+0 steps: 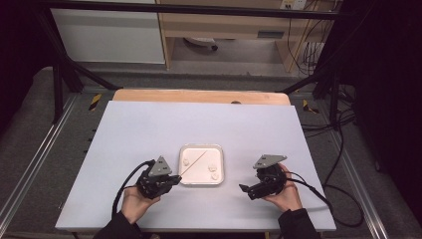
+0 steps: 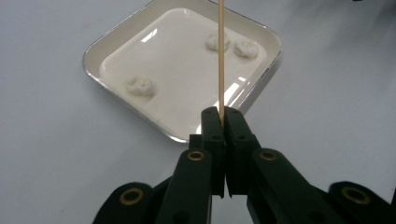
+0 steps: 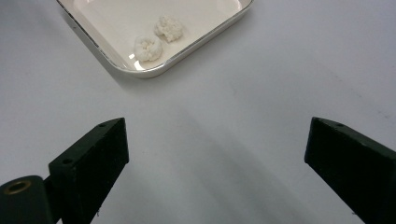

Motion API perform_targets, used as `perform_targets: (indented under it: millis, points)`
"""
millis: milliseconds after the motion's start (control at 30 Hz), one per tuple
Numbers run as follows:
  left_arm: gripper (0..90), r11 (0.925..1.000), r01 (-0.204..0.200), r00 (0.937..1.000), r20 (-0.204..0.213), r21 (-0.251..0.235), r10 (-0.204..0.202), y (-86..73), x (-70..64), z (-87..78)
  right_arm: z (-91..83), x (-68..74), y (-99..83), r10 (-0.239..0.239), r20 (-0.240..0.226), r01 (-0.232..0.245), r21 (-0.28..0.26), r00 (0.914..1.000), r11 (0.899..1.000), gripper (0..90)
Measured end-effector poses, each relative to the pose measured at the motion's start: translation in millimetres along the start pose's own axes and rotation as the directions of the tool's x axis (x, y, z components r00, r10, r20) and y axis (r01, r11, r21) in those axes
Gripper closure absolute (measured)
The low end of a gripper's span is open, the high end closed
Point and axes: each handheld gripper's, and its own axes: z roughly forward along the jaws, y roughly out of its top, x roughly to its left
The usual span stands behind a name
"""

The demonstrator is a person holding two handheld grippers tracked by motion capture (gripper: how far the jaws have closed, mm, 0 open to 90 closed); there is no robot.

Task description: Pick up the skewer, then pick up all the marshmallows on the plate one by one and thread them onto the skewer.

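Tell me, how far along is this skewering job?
Done: the left gripper is shut on a skewer that reaches out over the tray. In hand: aiming it at the three white lumps in the tray; none looks pierced yet. Left: probably spearing them. The right gripper waits open beside the tray.

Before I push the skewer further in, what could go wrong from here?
The left gripper pinches the thin skewer only at its end, so it may pivot or slip. The tray sits loose on the table and could slide. The right gripper is open and off the tray, not bracing it.
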Motion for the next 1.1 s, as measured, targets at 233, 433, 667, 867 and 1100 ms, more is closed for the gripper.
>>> perform_targets:
  millis: [233,433,667,867,1100]
  points:
    - [88.4,0.9969,0.052,0.9986,-0.008,-0.058,-0.053,-21.1,7.8,-10.2,3.6,0.9,5.6,0.022,-0.035,-0.023,-0.03,0.9991,0.999,4.4]
    - [88.3,0.9927,0.073,0.9972,-0.011,-0.097,-0.074,-31.3,9.8,-13.6,10.0,7.7,18.3,0.016,-0.04,-0.018,-0.047,0.9991,0.999,4.3]
    - [88.3,0.9879,0.096,0.9952,-0.004,-0.122,-0.097,-42.2,11.8,-15.3,21.0,14.3,35.4,0.056,-0.048,-0.06,-0.097,0.9973,0.993,4.5]
    - [88.2,0.9832,0.117,0.993,-0.003,-0.14,-0.118,-45.6,14.2,-16.3,29.2,17.9,49.5,0.064,-0.048,-0.069,-0.108,0.9968,0.992,4.1]
    - [88.2,0.9826,0.117,0.9929,-0.004,-0.144,-0.119,-46.4,14.4,-16.7,43.1,19.5,62.3,0.063,-0.036,-0.067,-0.107,0.9973,0.992,4.1]
